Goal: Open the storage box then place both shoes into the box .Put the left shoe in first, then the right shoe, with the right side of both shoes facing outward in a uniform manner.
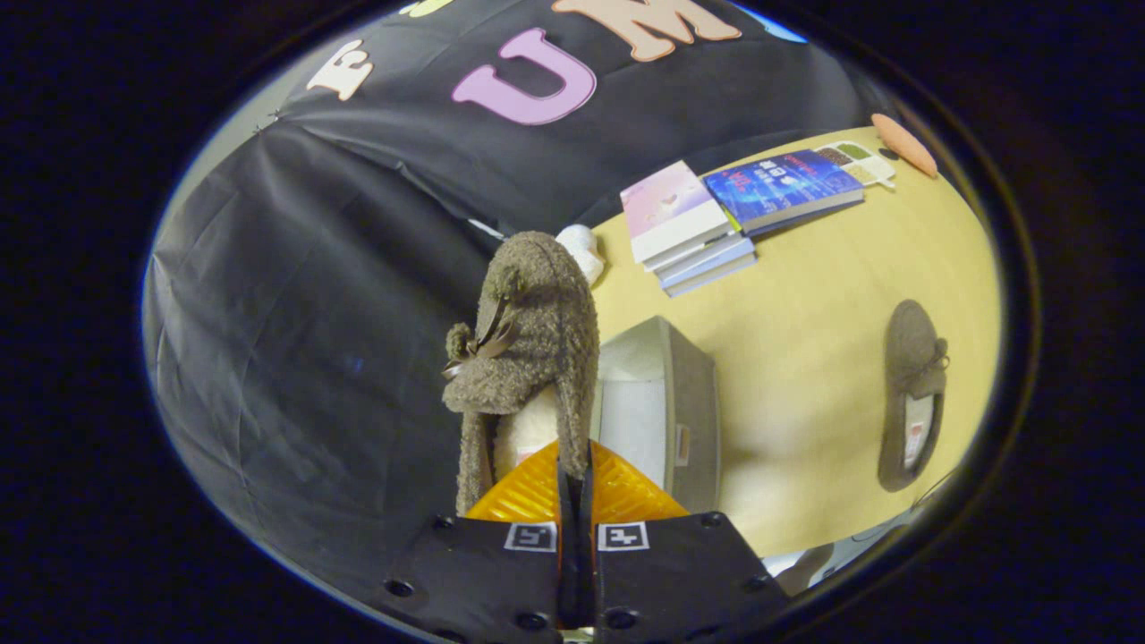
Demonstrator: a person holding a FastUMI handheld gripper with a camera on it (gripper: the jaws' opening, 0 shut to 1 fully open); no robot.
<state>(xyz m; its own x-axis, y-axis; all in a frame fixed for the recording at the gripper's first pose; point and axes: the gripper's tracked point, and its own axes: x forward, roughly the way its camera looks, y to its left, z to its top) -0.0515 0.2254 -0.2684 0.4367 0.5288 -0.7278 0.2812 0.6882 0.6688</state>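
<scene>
Brown fleece marks the slipper [528, 331] now pinched by its side wall between the orange fingers [523, 490] of the gripper [575, 470], which are pressed nearly together on the fabric. It hangs lifted, just beside and partly over the grey storage box [689, 402], whose top looks open with a pale lining showing. The second slipper [912, 394] lies well apart on the yellow worktop [805, 340], near a stack of books [693, 237]. So the box seems opened and the first shoe is on its way; setting it in, then the second shoe, remain.
</scene>
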